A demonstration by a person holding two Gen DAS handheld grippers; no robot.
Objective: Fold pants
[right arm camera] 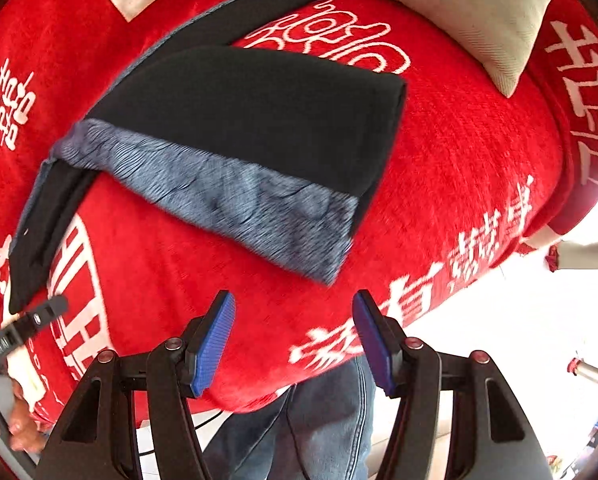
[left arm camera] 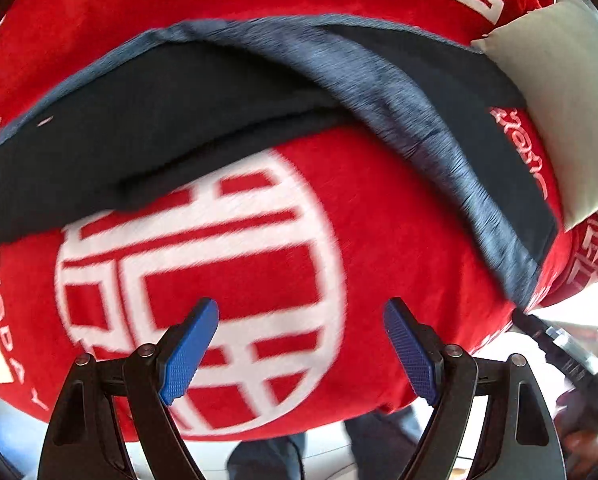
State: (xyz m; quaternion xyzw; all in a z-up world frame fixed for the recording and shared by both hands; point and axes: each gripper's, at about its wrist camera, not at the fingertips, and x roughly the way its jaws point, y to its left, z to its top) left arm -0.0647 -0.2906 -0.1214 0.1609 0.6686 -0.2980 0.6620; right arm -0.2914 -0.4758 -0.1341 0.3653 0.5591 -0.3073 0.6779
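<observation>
Dark navy pants (left arm camera: pixel 147 120) with a grey-blue waistband (left arm camera: pixel 419 120) lie on a red blanket with white characters (left arm camera: pixel 235 264). In the right wrist view the pants (right arm camera: pixel 259 112) lie partly folded, the waistband (right arm camera: pixel 227 196) turned toward me. My left gripper (left arm camera: pixel 301 344) is open and empty, held above the blanket, short of the pants. My right gripper (right arm camera: pixel 295 336) is open and empty, just short of the waistband's edge. The left gripper's tip also shows in the right wrist view (right arm camera: pixel 47 312), at the left next to the pants' end.
A beige pillow (left arm camera: pixel 559 92) lies at the far right of the bed, touching the pants; it also shows in the right wrist view (right arm camera: pixel 439 4). The bed's edge is close below both grippers, with the person's jeans (right arm camera: pixel 323 420) and a bright floor beyond.
</observation>
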